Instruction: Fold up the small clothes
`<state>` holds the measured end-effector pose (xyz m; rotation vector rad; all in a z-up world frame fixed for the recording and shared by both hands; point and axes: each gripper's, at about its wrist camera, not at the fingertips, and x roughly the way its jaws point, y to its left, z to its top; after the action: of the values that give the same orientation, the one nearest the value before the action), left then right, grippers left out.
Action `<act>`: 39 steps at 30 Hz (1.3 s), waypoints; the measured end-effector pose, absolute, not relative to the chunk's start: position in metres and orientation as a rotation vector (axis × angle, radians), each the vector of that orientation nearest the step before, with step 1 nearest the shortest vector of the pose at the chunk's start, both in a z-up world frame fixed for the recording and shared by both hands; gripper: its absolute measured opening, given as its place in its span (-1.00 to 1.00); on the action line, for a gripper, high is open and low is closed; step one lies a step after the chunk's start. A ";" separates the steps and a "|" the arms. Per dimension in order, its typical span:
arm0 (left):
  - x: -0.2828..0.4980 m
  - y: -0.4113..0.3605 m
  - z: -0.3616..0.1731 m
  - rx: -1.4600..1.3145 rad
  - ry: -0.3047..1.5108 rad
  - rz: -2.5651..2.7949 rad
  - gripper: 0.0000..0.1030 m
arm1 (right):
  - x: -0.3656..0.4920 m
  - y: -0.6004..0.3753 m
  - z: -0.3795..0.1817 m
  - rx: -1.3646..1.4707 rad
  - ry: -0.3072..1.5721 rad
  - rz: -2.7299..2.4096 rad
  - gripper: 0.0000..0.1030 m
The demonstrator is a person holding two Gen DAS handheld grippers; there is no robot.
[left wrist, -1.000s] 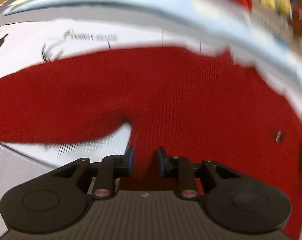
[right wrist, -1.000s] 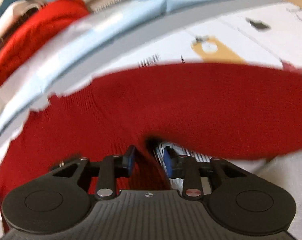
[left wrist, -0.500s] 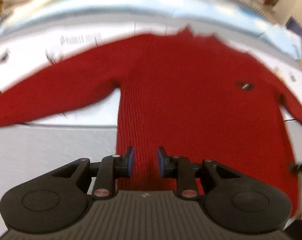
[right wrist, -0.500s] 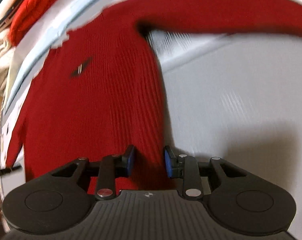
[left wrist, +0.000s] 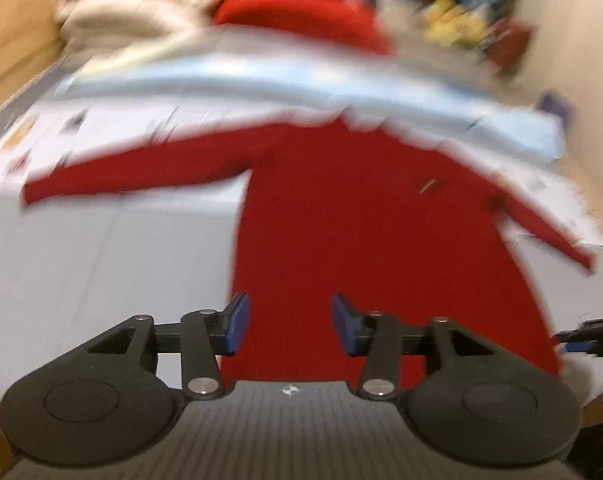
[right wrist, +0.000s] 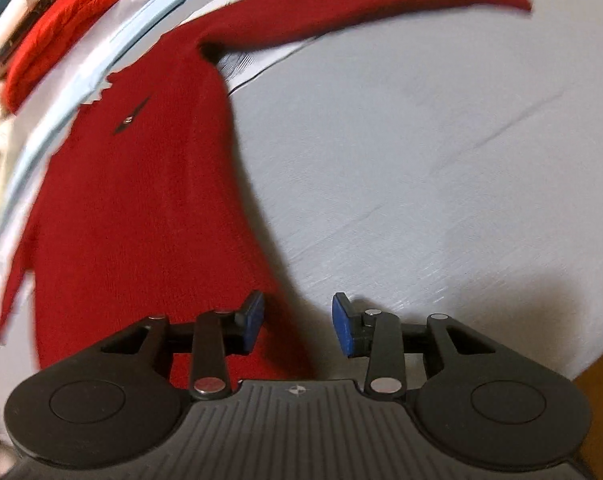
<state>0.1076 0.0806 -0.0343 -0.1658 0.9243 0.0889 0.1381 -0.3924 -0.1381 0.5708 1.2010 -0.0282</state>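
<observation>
the flat red knit sweater [left wrist: 381, 220] lies spread ahead of the left gripper [left wrist: 287, 322] and right gripper [right wrist: 297, 322]; both jaws, just opening, stand parted, gripping nothing.

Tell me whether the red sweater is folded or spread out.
Spread out. The red sweater lies flat on the grey sheet, both sleeves stretched sideways, with no fold showing.

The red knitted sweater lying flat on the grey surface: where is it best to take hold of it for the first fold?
Probably the cuff of the red knitted sweater, at the end of the outstretched sleeve; come from the outer side. The sleeve lies straight, clear of the body.
</observation>
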 end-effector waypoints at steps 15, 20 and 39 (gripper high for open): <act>0.129 0.088 -0.050 -0.122 0.965 0.087 -0.11 | 0.166 -0.317 -0.122 0.557 1.102 0.253 0.20; 0.131 0.086 -0.051 -0.114 0.964 0.082 -0.09 | 0.169 -0.331 -0.120 0.587 1.093 0.077 0.19; 0.135 0.079 -0.057 -0.088 0.990 0.064 -0.07 | 0.172 -0.358 -0.140 0.666 1.172 0.075 0.12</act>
<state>0.1350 0.0794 -0.0568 -0.0877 0.9899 0.0642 0.1716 -0.3580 -0.1404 0.6661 1.1720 0.0749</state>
